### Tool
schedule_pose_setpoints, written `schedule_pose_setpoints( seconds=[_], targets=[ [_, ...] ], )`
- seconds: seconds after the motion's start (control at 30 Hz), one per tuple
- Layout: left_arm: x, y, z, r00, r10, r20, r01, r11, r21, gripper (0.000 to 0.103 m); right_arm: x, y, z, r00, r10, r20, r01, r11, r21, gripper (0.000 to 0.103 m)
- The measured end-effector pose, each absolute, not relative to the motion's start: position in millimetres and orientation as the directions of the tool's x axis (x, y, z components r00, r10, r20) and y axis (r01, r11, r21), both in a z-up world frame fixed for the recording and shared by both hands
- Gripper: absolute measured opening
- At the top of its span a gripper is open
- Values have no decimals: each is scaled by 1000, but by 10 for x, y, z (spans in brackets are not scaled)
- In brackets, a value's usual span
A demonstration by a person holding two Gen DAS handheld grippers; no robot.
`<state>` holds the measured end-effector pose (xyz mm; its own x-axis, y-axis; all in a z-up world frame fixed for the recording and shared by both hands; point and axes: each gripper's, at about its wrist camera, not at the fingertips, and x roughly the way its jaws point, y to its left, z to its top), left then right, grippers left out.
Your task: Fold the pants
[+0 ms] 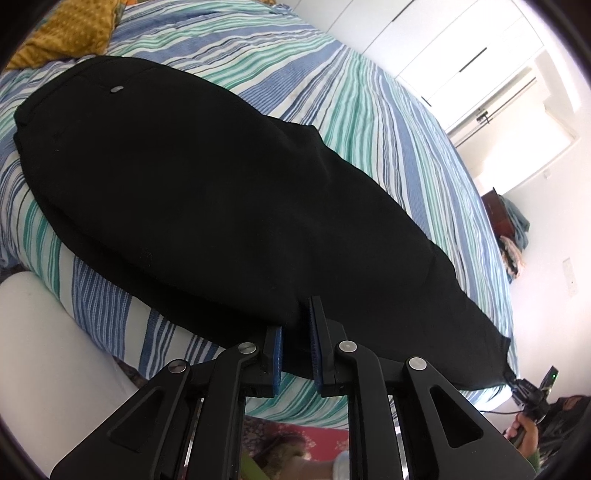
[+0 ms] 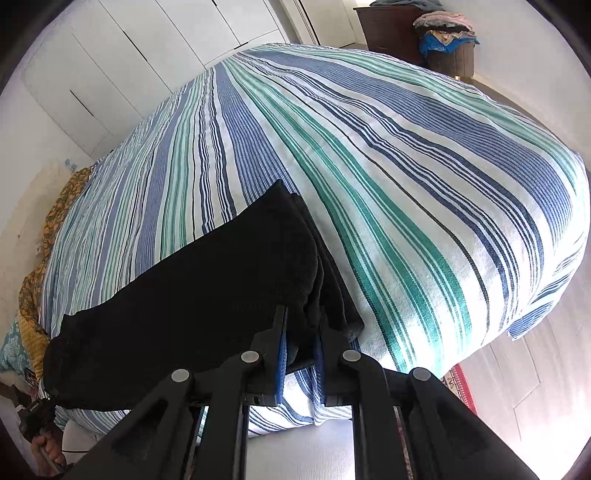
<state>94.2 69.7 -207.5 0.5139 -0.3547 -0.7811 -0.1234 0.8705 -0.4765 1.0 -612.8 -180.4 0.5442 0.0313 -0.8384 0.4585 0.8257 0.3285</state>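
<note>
A: Gripping anything, either one?

B: The right gripper is clamped on the hem end of the black pants; folded layers bunch between its blue pads. On the left gripper the jaws stand slightly apart with the pants' near edge in the gap. I judge it no firm pinch.

A: Which way do the pants run?

B: Seen from the left wrist, the long axis goes from the waistband at ten o'clock down to the hems at four o'clock, where the right gripper's tip shows. So the left gripper sits near mid-length, the right at the leg end.

A: Room to move?

B: The striped bedspread lies bare from twelve to three o'clock in the right view. Its near edge is just under both grippers. A yellow cloth sits beyond the waistband.
</note>
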Motion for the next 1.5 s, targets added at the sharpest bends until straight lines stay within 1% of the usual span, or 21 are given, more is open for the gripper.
schedule_pose_setpoints(
  seconds=[0.07, 0.13, 0.17, 0.2, 0.3, 0.73, 1.1, 1.23, 1.37, 1.4, 1.43, 1.47, 1.5],
  targets=[
    [921, 736, -2053, 527, -351, -774, -133, 865, -483, 19, 11, -6133, -1810, 546, 32, -837, 461, 823, 332, 13],
    [911, 789, -2057, 537, -356, -765, -144, 855, -499, 18, 8, -6137, -1812, 547, 33, -836, 462, 821, 335, 13],
    [912, 811, -2072, 540, -362, -760, -147, 848, -509, 16, 6, -6139, -1819, 548, 35, -836, 464, 819, 338, 13],
    [907, 829, -2085, 543, -367, -756, -151, 843, -517, 11, 4, -6145, -1825, 548, 36, -836, 466, 817, 341, 13],
    [871, 840, -2093, 543, -364, -757, -150, 845, -513, 5, -11, -6157, -1837, 547, 38, -836, 471, 812, 345, 13],
    [779, 752, -2087, 515, -316, -797, -150, 882, -446, 4, 11, -6174, -1837, 538, 37, -842, 472, 815, 337, 13],
    [780, 738, -2152, 481, -305, -822, -168, 888, -428, 4, -4, -6206, -1860, 549, 42, -835, 482, 800, 357, 13],
    [770, 729, -2140, 480, -296, -826, -167, 893, -417, 4, -42, -6170, -1818, 565, 24, -825, 485, 799, 355, 14],
    [774, 739, -2139, 476, -301, -826, -168, 891, -421, 5, -50, -6102, -1741, 562, 7, -827, 472, 819, 327, 16],
    [777, 738, -2134, 475, -302, -826, -169, 891, -422, 6, -49, -6092, -1724, 557, 3, -830, 468, 825, 317, 19],
    [778, 741, -2132, 474, -302, -827, -169, 891, -422, 7, -49, -6087, -1706, 554, 5, -832, 464, 829, 314, 26],
    [783, 742, -2133, 470, -298, -831, -170, 893, -416, 11, -54, -6088, -1686, 559, 19, -829, 455, 829, 325, 34],
    [782, 743, -2136, 465, -291, -836, -173, 896, -408, 14, -64, -6090, -1657, 566, 31, -824, 448, 828, 339, 38]
  ],
)
